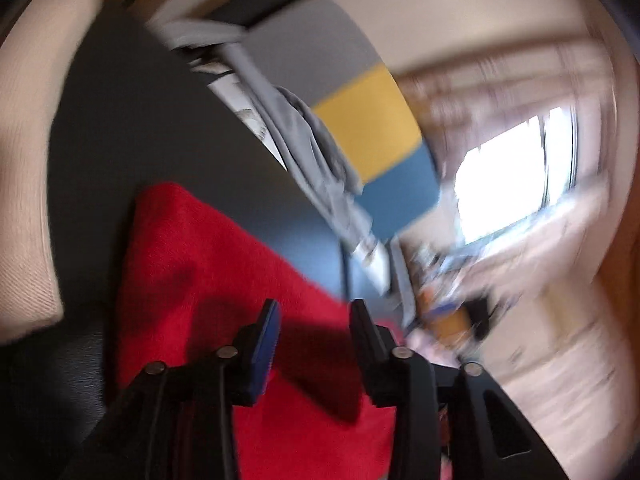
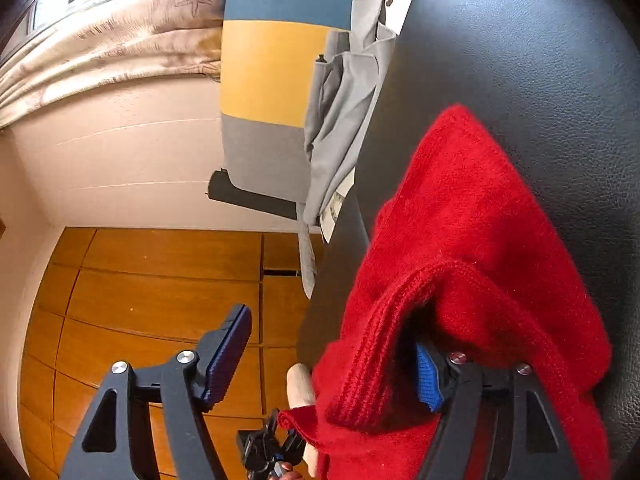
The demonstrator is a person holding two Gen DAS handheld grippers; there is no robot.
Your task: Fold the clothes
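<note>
The red sweater (image 2: pixel 472 248) is draped on the black worktop (image 2: pixel 540 60), hem hanging off at 6 o'clock. Both the right gripper (image 2: pixel 328 360) and left gripper (image 1: pixel 314 320) are spread wide, nothing pinched, probably for grabbing an edge.

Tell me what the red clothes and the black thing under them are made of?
The red sweater looks like knitted wool or a soft acrylic: the surface is fuzzy, and ribbed rows show along its folded edge. The black surface under it looks like leather or faux leather, with a fine pebbled grain and a soft sheen from the window light. Which of the two it is cannot be told.
</note>
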